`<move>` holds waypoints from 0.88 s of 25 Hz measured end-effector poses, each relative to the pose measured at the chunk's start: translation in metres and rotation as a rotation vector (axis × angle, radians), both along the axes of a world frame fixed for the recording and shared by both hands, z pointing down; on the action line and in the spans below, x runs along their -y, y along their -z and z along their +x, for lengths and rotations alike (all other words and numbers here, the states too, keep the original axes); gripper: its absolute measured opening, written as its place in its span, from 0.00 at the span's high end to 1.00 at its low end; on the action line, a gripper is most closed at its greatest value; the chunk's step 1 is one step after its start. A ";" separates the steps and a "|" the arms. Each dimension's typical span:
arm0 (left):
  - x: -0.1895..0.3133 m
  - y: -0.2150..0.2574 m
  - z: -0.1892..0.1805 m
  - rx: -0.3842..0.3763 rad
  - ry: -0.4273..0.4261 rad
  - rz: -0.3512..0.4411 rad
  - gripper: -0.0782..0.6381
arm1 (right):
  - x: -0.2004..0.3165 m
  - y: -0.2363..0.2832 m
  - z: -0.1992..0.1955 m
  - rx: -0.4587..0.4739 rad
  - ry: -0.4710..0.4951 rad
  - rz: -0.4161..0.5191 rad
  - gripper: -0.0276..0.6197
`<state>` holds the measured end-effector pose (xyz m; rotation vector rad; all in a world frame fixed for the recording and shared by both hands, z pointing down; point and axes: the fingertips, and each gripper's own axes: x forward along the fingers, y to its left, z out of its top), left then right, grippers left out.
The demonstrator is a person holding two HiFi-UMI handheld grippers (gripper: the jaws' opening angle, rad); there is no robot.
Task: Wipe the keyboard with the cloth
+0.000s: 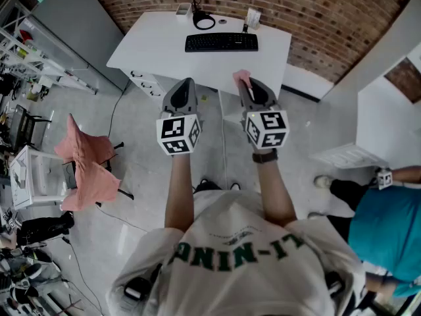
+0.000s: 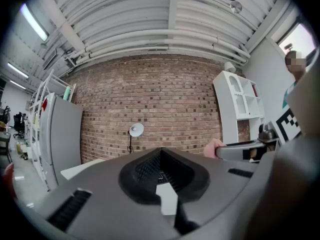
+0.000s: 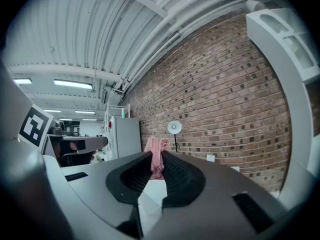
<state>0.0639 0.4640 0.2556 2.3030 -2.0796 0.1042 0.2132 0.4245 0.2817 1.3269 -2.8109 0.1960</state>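
Two grippers are seen in the head view, held side by side above the floor and well apart from the white desk (image 1: 158,51) at the far side; the keyboard (image 1: 221,42) lies on that desk, towards its far edge. The left gripper (image 1: 187,83) is carried clenched; a tuft of the pink cloth (image 1: 241,77) shows at the tip of the right gripper (image 1: 246,84). The wipe is judged not yet begun; the desk has to be approached first.

In the left gripper view the jaws are pressed together with nothing between them; a lamp (image 2: 135,130) is seen against the brick wall, and the cloth-bearing tip of the right gripper (image 2: 245,149) at the right. This tool is best used to steady the keyboard at its left end, since a light keyboard is likely to slide under a stroke.

In the right gripper view the jaws are clamped on the cloth (image 3: 156,156); only a small fold stands past the tips, and how much hangs below cannot be told. With so little cloth exposed, hard jaw tips could be dragged over the keys; the gripper should be brought in low and tilted so that the cloth is laid flat; strokes are best drawn along the rows, lightly, so that no key is caught.
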 end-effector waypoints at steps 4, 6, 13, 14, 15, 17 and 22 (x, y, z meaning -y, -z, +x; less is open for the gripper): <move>0.011 -0.009 0.001 0.004 0.003 -0.008 0.90 | 0.015 -0.010 -0.006 0.003 0.025 -0.022 0.89; 0.018 -0.016 -0.005 0.001 0.011 -0.017 0.90 | 0.022 -0.015 -0.014 0.006 0.037 -0.032 0.89; 0.082 -0.027 -0.035 0.027 -0.006 -0.020 0.90 | 0.084 -0.033 -0.049 0.026 0.038 -0.073 0.89; 0.096 -0.031 -0.041 0.023 -0.010 -0.020 0.90 | 0.099 -0.036 -0.054 0.019 0.029 -0.074 0.89; 0.112 -0.034 -0.048 0.015 -0.014 -0.019 0.90 | 0.116 -0.039 -0.061 0.012 0.019 -0.075 0.89; 0.149 -0.039 -0.065 -0.011 -0.023 -0.016 0.90 | 0.151 -0.046 -0.077 -0.006 0.006 -0.079 0.89; 0.245 -0.047 -0.123 -0.048 -0.032 -0.050 0.90 | 0.238 -0.058 -0.132 -0.051 -0.011 -0.121 0.89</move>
